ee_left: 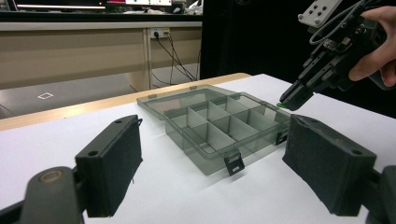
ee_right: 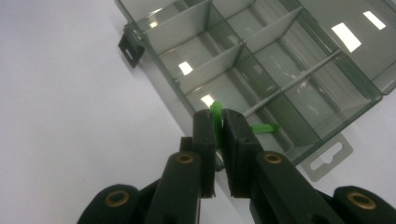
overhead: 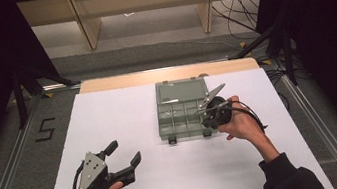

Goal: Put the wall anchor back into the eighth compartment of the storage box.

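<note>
Looking early on: right gripper (ee_right: 219,135) is pinched on a small green piece (ee_right: 215,112) above the open organizer box (overhead: 182,110), where one green piece (ee_right: 265,127) lies. Left gripper (overhead: 124,156) waits wide open, near the table's front edge

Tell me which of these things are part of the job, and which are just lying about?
In use:
- clear grey plastic compartment box, lid open
- small green plastic piece pinched in the right gripper
- second green piece in the box

Idle:
- left gripper, open, empty
- cables on the floor
</note>
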Motion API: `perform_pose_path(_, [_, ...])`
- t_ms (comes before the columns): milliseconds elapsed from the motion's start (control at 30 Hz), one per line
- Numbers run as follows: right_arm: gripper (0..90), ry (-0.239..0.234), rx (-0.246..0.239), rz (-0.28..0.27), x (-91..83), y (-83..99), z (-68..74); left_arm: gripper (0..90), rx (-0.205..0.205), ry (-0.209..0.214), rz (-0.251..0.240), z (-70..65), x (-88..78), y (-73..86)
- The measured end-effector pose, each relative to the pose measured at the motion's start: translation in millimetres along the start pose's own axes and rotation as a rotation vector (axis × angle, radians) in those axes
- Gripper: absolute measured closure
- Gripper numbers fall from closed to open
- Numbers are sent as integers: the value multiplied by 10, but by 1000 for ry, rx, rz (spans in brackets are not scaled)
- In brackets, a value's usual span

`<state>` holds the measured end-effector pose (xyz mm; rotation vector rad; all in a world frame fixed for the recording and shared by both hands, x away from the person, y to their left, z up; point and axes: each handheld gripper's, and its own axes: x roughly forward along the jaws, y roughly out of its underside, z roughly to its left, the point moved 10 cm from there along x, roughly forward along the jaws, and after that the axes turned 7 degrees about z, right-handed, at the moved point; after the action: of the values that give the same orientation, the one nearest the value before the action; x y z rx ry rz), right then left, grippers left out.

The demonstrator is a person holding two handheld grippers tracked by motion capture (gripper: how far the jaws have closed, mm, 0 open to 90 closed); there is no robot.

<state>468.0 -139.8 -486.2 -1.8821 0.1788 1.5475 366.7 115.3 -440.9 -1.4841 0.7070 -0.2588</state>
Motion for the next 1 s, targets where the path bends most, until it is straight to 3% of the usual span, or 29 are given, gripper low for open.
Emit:
perform_pose_path(467, [844, 49, 36, -10, 31, 50, -176, 182, -2, -2, 0, 9, 2, 2])
perform_pose_path(700, [844, 54, 34, 16, 116, 97, -206, 182, -2, -1, 0, 8, 3, 3])
perform_pose_path(900, [843, 69, 39, 10, 155, 103, -245, 182, -2, 0, 0, 5, 3, 2])
perform_pose_path(933, [842, 69, 61, 14, 159, 110, -245, 182, -3, -1, 0, 6, 2, 2])
perform_pose_path(1000, [841, 72, 48, 8, 168, 103, -258, 182, -3, -1, 0, 7, 2, 2])
